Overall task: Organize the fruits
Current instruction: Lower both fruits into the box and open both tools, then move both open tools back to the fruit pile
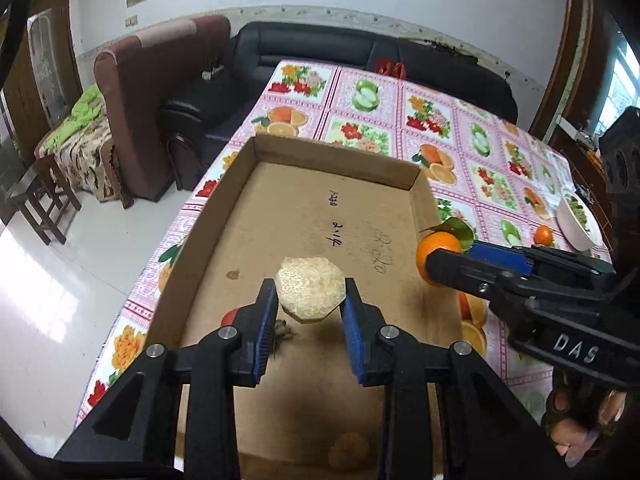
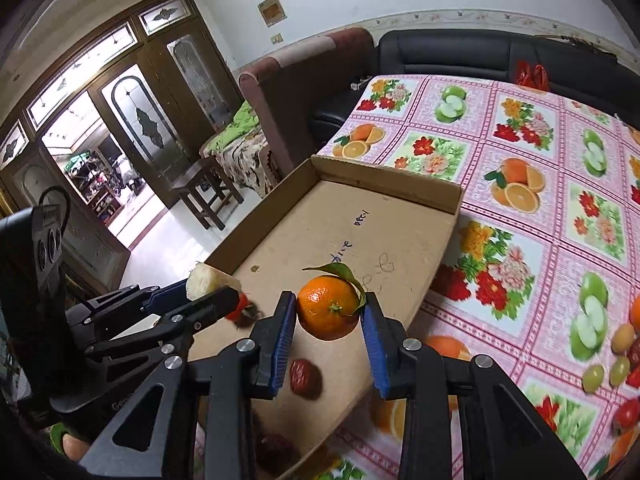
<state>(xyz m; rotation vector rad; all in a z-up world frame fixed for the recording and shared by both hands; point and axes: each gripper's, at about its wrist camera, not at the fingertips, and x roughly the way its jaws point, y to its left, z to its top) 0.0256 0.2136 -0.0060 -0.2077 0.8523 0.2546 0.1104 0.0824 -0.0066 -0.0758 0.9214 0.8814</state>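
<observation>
A shallow cardboard tray (image 1: 332, 158) (image 2: 384, 184) lies on the fruit-print tablecloth. My left gripper (image 1: 310, 292) is shut on a pale, rough-cut fruit chunk (image 1: 310, 290) (image 2: 210, 280), held above the tray floor. Over the tray's right side my right gripper (image 2: 329, 308) (image 1: 430, 268) is shut on an orange tangerine with a green leaf (image 2: 328, 306) (image 1: 436, 246). Under the grippers, the tray holds a dark red date (image 2: 305, 376), another dark fruit (image 2: 276, 450), a small red fruit (image 1: 229, 316) and a yellowish fruit (image 1: 349, 449).
A white bowl (image 1: 573, 227) and a small tangerine (image 1: 543, 235) stand at the table's far right. Several loose small fruits (image 2: 618, 354) lie on the cloth right of the tray. A black sofa (image 1: 360, 50), a brown armchair (image 1: 152, 92) and a wooden stool (image 2: 208, 192) surround the table.
</observation>
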